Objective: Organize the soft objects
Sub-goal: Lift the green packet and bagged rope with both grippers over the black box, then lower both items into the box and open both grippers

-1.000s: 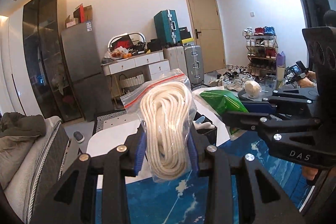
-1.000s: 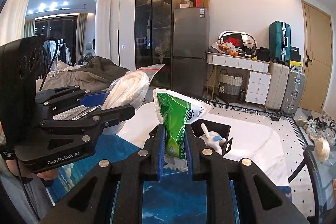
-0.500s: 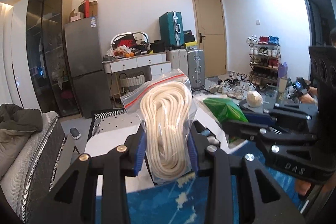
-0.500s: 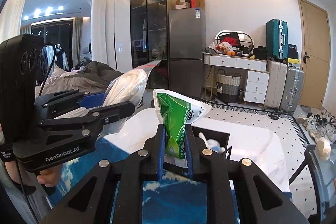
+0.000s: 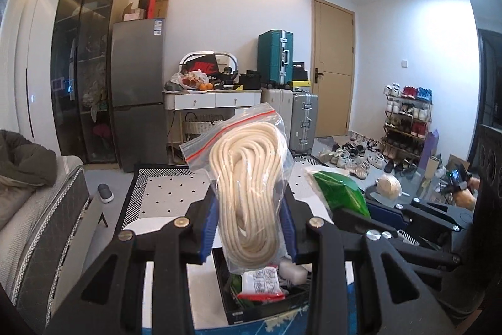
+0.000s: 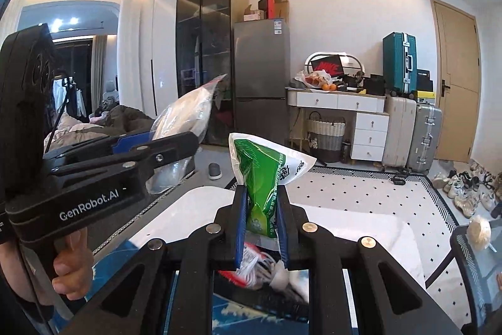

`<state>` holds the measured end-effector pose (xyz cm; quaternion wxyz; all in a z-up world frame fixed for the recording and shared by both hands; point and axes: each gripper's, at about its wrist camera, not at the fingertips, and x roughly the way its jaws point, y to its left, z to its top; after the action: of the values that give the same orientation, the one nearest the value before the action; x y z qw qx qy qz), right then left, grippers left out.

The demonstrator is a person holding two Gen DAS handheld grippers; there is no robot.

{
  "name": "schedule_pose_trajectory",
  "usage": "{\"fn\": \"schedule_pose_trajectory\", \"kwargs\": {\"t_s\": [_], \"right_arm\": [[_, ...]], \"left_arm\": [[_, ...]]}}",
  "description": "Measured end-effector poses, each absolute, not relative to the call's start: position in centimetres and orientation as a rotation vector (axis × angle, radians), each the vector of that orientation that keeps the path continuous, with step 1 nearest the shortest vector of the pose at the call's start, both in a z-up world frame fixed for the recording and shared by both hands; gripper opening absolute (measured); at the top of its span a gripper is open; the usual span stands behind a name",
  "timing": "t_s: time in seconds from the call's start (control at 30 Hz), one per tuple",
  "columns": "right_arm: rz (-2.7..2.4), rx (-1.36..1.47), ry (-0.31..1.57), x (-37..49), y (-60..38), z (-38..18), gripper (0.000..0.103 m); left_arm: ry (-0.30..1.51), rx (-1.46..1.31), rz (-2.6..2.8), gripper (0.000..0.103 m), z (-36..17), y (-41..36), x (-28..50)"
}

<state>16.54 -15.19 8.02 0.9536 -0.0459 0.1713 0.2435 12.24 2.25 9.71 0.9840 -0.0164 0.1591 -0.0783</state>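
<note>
The bagged rope coil [image 5: 248, 197], clamped in the left gripper [image 5: 248, 228], and the green packet [image 6: 262, 193], pinched by the right gripper [image 6: 260, 228], hang above the black box [image 5: 263, 303], seemingly for dropping in.

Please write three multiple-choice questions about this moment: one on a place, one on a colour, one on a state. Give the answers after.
1. Where is the black box?
A. below both held bags
B. on the shoe rack
C. on the fridge

2. What colour is the packet in the right hand-held gripper?
A. red
B. green and white
C. blue

3. The left hand-held gripper is:
A. open, holding nothing
B. shut on the bagged rope coil
C. out of view

Answers: 1 A, it shows under both bags. 2 B, green print on white. 3 B, blue pads press the bag.
</note>
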Motion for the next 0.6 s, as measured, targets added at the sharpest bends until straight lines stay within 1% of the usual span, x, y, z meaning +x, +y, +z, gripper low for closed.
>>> {"fn": "schedule_pose_trajectory", "kwargs": {"t_s": [0.23,0.37,0.53,0.6], "right_arm": [[0.479,-0.096,0.375,19.0,-14.7,7.7,0.017],[0.488,-0.110,0.463,20.7,-13.9,6.7,0.017],[0.468,-0.107,0.588,23.7,-13.1,5.2,0.017],[0.468,-0.101,0.644,25.0,-13.0,4.2,0.017]], "left_arm": [[0.363,-0.043,-0.150,0.034,8.7,2.5,13.7],[0.430,-0.052,-0.145,0.034,7.8,1.8,14.9],[0.583,-0.100,-0.151,0.034,5.3,2.1,18.3],[0.627,-0.078,-0.156,0.034,4.2,1.6,19.3]]}}
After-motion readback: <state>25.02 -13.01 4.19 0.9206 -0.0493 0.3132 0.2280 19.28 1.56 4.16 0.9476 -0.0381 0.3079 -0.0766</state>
